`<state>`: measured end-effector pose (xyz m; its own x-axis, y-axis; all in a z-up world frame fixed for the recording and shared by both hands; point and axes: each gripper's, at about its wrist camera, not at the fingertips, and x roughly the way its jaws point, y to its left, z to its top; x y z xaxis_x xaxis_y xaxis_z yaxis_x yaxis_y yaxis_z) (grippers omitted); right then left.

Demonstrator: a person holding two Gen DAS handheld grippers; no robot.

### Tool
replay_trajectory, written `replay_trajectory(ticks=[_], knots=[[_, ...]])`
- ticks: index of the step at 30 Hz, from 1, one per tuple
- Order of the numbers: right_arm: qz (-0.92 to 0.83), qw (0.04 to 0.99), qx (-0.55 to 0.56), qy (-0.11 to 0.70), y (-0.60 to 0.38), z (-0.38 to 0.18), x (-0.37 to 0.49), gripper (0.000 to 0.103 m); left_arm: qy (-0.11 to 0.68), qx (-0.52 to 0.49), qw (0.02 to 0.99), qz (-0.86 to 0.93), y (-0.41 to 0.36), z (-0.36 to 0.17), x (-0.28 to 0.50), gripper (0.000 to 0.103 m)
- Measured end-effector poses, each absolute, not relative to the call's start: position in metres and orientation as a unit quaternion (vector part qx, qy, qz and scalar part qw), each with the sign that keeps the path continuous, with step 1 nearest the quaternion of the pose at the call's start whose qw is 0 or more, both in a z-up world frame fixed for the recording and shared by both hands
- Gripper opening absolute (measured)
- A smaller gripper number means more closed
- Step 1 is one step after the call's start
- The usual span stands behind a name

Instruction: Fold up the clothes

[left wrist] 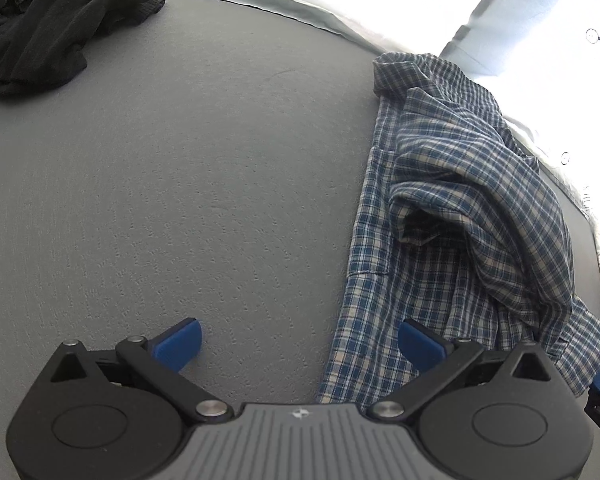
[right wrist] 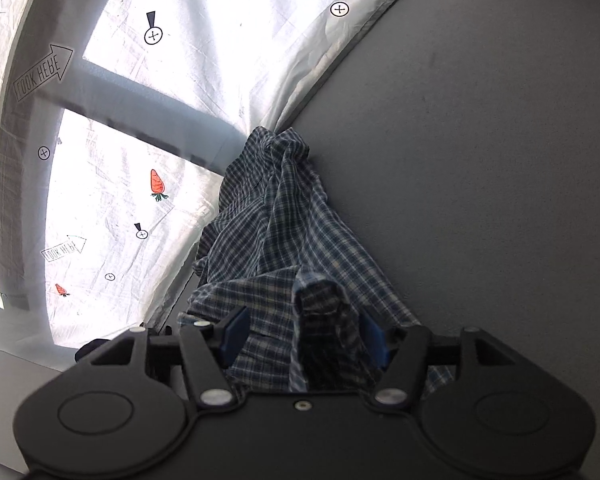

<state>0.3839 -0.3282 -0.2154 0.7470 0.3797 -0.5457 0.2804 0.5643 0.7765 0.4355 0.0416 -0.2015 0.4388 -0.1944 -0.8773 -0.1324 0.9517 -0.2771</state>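
Blue-and-white plaid shirt (left wrist: 452, 216) lies crumpled on the grey bench (left wrist: 204, 184), along its edge by a white printed sheet (right wrist: 112, 128). Left tool (left wrist: 300, 344) hangs with its blue pads wide apart, one pad over bare bench, the other over the shirt's hem. Right tool (right wrist: 304, 334) stands apart too, a raised fold of the shirt between its pads. Dark clothing (left wrist: 48, 20) sits heaped at the far corner

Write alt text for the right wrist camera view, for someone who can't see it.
The right gripper stands open with a fold of the blue plaid shirt between its blue pads, which do not press on it. The crumpled shirt lies on a grey surface beside a white printed sheet with carrots and arrows.
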Motion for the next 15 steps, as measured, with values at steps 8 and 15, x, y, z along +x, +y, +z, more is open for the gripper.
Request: replay_trajectory(ticks=[8,15], knots=[[0.060,0.800,0.467,0.370,-0.315,-0.223,0.372,0.005,0.542,-0.212,0.813,-0.020,0.056,-0.194,0.413,0.103],[0.055,0.754,0.540,0.369,-0.318,-0.230,0.310,0.005,0.547,-0.184,0.816,-0.016,0.055,-0.186,0.361,0.103]])
